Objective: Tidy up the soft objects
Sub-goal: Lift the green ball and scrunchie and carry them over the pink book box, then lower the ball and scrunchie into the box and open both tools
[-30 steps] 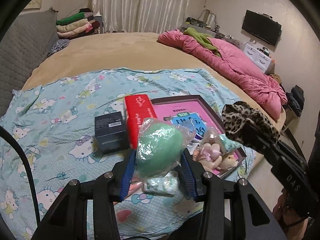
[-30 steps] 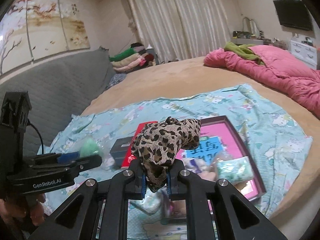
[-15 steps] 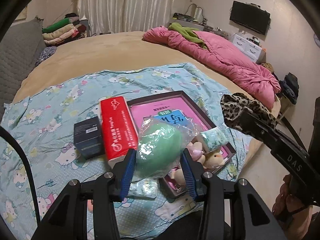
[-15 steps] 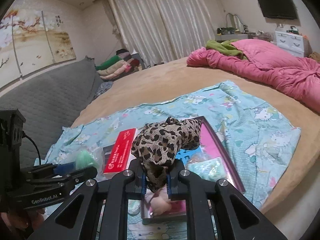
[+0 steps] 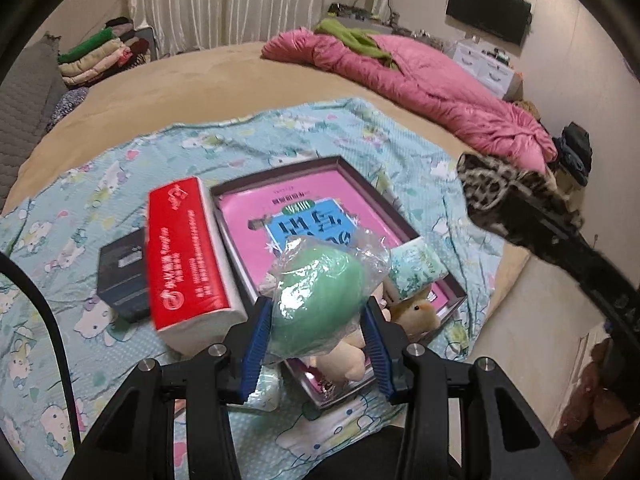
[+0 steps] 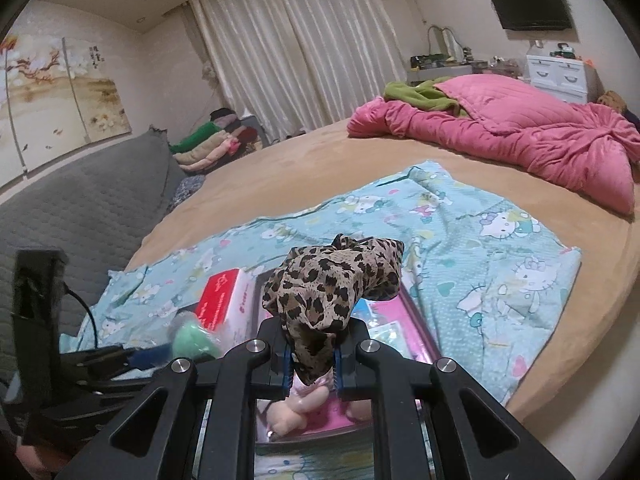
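Observation:
My left gripper (image 5: 316, 330) is shut on a green sponge in a clear plastic wrap (image 5: 320, 300), held above the near end of a pink box lid (image 5: 344, 192). My right gripper (image 6: 310, 354) is shut on a bunched leopard-print cloth (image 6: 332, 280), seen also at the right of the left wrist view as leopard-print cloth (image 5: 492, 188). In the lid lie small plush toys (image 5: 416, 312), a patterned tissue pack (image 5: 416, 266) and a pale plush toy (image 6: 296, 408) under my right fingers. The left gripper (image 6: 132, 356) shows low at the left of the right wrist view.
A red tissue pack (image 5: 184, 252) and a dark box (image 5: 122, 276) lie left of the lid on a cartoon-print sheet (image 5: 240, 136). A pink quilt (image 5: 420, 80) fills the bed's far right. Folded clothes (image 5: 96, 56) sit far left. The bed edge and floor (image 5: 532, 320) are at right.
Both grippers have moved right over the bed with their loads still held. The green sponge now hangs over the lid's near end instead of over the red pack and dark box.

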A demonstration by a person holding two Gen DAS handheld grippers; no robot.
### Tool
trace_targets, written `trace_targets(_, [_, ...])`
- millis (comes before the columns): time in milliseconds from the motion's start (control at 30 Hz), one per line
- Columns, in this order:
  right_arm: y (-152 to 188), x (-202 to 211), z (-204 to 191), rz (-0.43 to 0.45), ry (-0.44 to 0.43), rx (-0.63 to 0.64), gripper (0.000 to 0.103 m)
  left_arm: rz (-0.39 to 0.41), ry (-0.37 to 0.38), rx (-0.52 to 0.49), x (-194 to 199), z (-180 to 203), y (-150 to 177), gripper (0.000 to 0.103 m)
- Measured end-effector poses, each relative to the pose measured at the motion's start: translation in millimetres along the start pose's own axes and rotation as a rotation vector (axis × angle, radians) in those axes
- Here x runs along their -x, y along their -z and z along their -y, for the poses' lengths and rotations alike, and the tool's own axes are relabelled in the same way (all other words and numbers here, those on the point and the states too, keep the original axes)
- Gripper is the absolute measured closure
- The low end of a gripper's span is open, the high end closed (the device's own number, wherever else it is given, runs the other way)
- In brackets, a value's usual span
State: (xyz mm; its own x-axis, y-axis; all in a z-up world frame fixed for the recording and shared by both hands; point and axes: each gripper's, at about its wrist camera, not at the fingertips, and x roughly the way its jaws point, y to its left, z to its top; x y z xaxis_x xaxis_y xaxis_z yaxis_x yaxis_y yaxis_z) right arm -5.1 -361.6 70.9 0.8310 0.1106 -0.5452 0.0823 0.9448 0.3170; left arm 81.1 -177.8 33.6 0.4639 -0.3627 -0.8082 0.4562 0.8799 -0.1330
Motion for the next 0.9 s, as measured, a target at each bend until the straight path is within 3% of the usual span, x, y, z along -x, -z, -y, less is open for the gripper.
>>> trace_targets(267, [4, -34, 8, -0.052, -0.02, 0.005, 0.088, -0.082, -0.011, -0.017, -51, 9, 0, 0.058])
trace_targets(600, [23, -94, 20, -0.161, 0.008, 0.014, 0.086, -0.117, 0.02, 0.008, -75, 6, 1, 0.057])
trace_targets(900, [35, -103, 22, -0.172, 0.019, 0.027, 0.069, -0.113, 0.038, 0.009, -78, 7, 1, 0.057])
